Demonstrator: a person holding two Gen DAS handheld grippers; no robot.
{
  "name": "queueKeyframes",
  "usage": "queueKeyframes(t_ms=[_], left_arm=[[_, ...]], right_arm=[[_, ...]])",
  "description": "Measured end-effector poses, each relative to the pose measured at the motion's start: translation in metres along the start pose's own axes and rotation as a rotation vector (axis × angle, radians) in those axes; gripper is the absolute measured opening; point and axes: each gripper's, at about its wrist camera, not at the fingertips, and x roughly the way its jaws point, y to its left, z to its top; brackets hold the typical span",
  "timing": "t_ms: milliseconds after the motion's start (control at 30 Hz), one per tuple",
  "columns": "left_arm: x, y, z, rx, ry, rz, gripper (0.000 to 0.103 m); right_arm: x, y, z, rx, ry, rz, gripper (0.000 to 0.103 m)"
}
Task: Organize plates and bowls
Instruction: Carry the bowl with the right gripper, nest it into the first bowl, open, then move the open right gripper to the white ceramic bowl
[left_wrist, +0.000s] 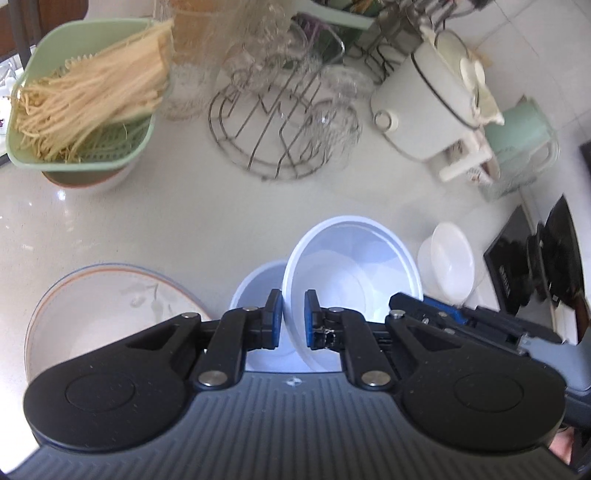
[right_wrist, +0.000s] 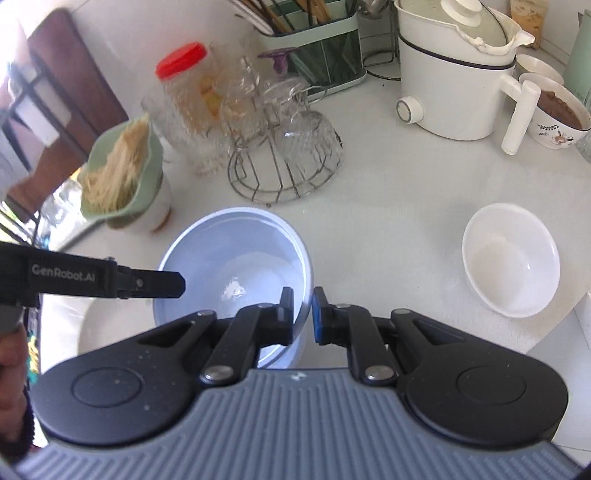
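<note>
A pale blue-white bowl (left_wrist: 354, 273) is held tilted above a second similar bowl (left_wrist: 258, 288) that stands on the counter. My left gripper (left_wrist: 293, 319) is shut on the near-left rim of the tilted bowl. My right gripper (right_wrist: 303, 314) is shut on the right rim of the same bowl (right_wrist: 236, 266); its body shows in the left wrist view (left_wrist: 461, 317). A patterned plate (left_wrist: 103, 306) lies at the left. A small white bowl (right_wrist: 511, 258) stands to the right, also in the left wrist view (left_wrist: 448, 262).
A green colander of noodles (left_wrist: 85, 99) sits on a bowl at the back left. A wire rack with glasses (left_wrist: 284, 122), a white electric pot (right_wrist: 454, 77), a jar with a red lid (right_wrist: 184, 85), a utensil holder (right_wrist: 314, 48) and a filled patterned bowl (right_wrist: 557, 110) stand behind. A black stove (left_wrist: 535, 254) is at right.
</note>
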Motion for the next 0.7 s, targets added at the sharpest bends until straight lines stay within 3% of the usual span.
queueKeyframes(t_ms=[433,500,533,600,700], left_arm=[[0.011,0.006,-0.014,0.057,0.02,0.06,0.013],[0.007,0.002,-0.014,0.078,0.008,0.074,0.021],[0.005,0.001,-0.014,0.086,0.0,0.077,0.029],[0.001,-0.001,-0.013,0.085,-0.01,0.081,0.035],[-0.006,-0.006,-0.011,0.073,-0.03,0.074,0.035]], right_arm=[[0.017,-0.003,-0.02,0.025,0.029,0.04,0.016],[0.013,-0.004,-0.02,0.029,0.016,0.04,0.027],[0.01,-0.005,-0.019,0.027,0.001,0.037,0.04],[0.002,-0.008,-0.018,0.027,-0.042,0.036,0.053],[-0.008,-0.011,-0.014,0.025,-0.086,0.036,0.053]])
